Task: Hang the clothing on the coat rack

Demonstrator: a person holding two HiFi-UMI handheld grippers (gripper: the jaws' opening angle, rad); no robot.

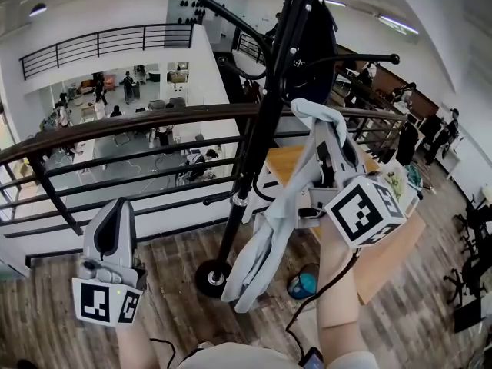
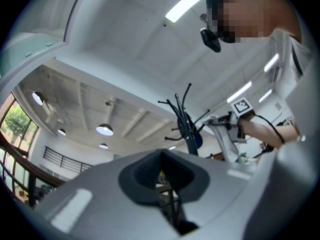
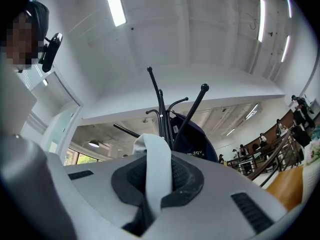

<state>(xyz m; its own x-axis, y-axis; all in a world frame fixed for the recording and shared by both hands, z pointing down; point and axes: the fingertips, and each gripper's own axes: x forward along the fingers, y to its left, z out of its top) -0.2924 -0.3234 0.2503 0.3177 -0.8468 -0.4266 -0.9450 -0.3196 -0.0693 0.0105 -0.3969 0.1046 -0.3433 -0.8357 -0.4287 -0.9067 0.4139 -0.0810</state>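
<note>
Right arm raised with a pinched cloth, left arm low and empty.

The right gripper [image 1: 329,133] is held up and far out on the right side, jaws pointing up and away from the body, its marker cube [image 1: 365,210] facing the head. Its jaws are closed on a strip of grey cloth [image 3: 156,166], which runs up between the dark pads [image 3: 186,176]. The bare right forearm [image 1: 338,298] rises steeply behind it. The left gripper [image 1: 115,215] sits lower and nearer on the left, also pointing up, its jaws together with nothing between them. The left forearm [image 1: 134,346] shows only at the near edge.
</note>
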